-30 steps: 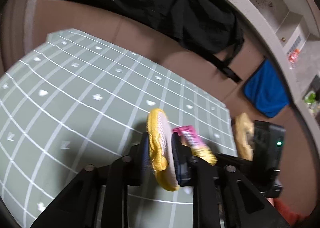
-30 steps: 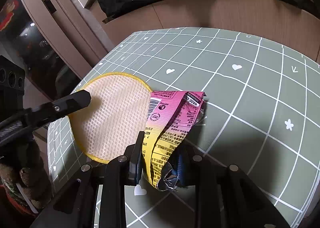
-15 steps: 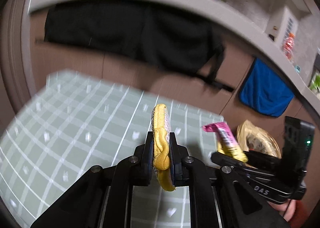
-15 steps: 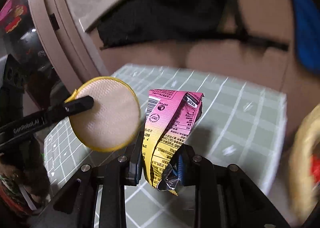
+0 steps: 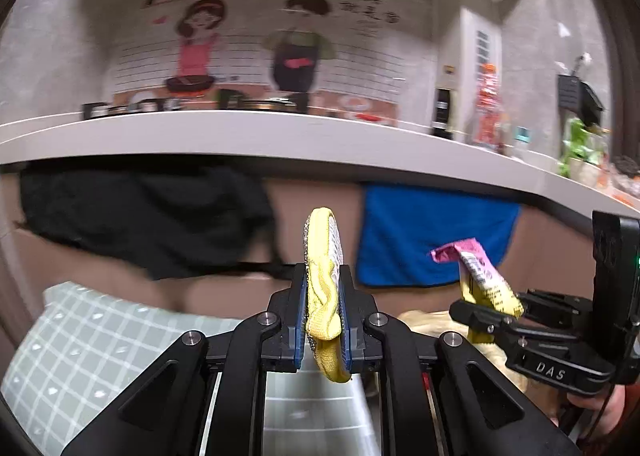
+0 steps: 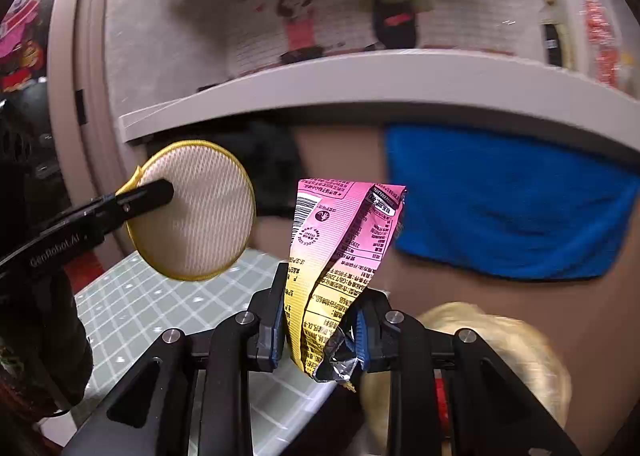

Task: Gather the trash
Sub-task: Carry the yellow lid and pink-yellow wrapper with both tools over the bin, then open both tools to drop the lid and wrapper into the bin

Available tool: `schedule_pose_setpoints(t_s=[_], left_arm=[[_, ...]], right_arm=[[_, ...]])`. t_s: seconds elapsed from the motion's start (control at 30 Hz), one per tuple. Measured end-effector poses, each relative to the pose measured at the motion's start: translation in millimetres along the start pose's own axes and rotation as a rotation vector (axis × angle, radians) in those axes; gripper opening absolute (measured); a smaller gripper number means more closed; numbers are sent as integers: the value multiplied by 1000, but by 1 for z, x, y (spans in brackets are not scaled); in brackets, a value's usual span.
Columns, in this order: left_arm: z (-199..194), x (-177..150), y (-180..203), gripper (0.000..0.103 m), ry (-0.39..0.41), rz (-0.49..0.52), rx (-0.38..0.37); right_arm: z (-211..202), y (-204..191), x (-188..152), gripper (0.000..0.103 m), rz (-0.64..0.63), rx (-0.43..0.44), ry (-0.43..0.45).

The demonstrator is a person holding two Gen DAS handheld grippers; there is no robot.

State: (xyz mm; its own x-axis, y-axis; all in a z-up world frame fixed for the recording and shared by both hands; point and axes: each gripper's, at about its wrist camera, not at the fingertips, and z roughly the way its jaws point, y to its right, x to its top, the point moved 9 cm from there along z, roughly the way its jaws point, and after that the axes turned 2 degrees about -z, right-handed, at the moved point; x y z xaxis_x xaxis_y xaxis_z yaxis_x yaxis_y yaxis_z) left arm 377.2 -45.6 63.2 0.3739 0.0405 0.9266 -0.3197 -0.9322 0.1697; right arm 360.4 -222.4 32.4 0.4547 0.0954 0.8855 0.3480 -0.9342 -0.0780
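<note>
Yellow-trimmed mesh, a round pad [image 5: 323, 292], sits clamped edge-on in my left gripper [image 5: 323, 330]; its jaws have just been closing and now pinch the pad's lower rim, so the disc stands upright between the 2 fingers. From the right wrist view I see the same pad face-on, cream mesh with a yellow border, with 1 black finger [image 6: 146, 195] lying across it.

My right gripper [image 6: 318, 330] is clamped on a crumpled pink-and-yellow snack wrapper [image 6: 340, 252], which stands up out of the jaws, printed text outward, silver lining showing at the torn bottom.

Both items are held in the air, above the near edge of a green grid-patterned mat [image 6: 148, 308]. In the left wrist view the right gripper with its wrapper is just to the right of the pad, apart from it. A blurred tan object [image 6: 500, 340] lies low beneath the right gripper; I cannot tell what it is. Behind, a blue cloth [image 6: 508, 199] and a black cloth [image 5: 148, 219] hang below a grey counter [image 5: 280, 135].
</note>
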Motion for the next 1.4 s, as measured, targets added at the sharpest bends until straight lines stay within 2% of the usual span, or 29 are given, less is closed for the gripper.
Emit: schedule_pose_setpoints(t_s=[0.13,0.27,0.5,0.83,1.07,1.4], left_arm=[[22,-8,48,14,-37,25,-81],[41,-25,85,14,-75,33,-135],[70,-49,120,14,-128,19,-181],[95,-76,128,14,-143,-8,-185],[121,-103,128,14,-212,-24,-175],[153,-124,135,14,-294,-46,-194]], right_arm=[[-25,43,-3,25,22,-84,17],[-39,79,-13,25,62,-130,13],[-44,116,-29,25,127,-148,1],[-23,141,-53,25,156,-150,-33],[-3,154,-75,25,187,-136,-80],[24,174,-98,28,240,-131,-134]])
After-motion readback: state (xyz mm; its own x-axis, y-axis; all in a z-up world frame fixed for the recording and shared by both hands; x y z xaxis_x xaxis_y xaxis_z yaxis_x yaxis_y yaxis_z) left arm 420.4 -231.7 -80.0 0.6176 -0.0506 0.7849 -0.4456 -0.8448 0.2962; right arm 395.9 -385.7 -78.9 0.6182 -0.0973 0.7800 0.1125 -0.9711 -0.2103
